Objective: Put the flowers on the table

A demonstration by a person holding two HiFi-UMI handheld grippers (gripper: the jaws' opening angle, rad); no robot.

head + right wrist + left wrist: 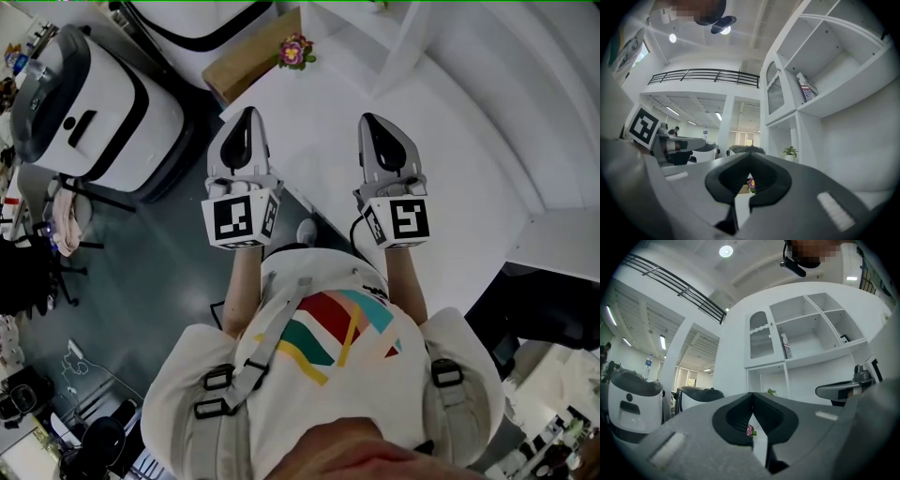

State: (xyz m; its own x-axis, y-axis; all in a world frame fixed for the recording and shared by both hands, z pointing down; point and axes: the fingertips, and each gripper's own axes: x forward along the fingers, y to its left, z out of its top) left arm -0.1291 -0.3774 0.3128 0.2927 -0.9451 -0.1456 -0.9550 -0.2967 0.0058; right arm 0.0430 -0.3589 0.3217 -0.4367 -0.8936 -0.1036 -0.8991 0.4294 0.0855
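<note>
1. The person stands at the near edge of the white table (450,169). The left gripper (246,117) and right gripper (375,122) are held side by side, roughly level, out over it at mid-frame in the head view.
2. The left jaws are together at the tips with nothing between them. The right jaws are likewise closed and empty.
3. The flowers (295,52), pink and purple, sit at top centre of the head view, well apart from both grippers. They lie at the table's far corner, right against a brown box (248,61). Whether they rest on the table or on the box cannot be told.
4. Each gripper view shows the flowers through the notch below its closed tips. Both grippers likely point that way to keep them in line.
5. Judgement: the scene fits flowers waiting by the box to be fetched. It also fits flowers already set down, with the grippers pulled back empty.
</note>
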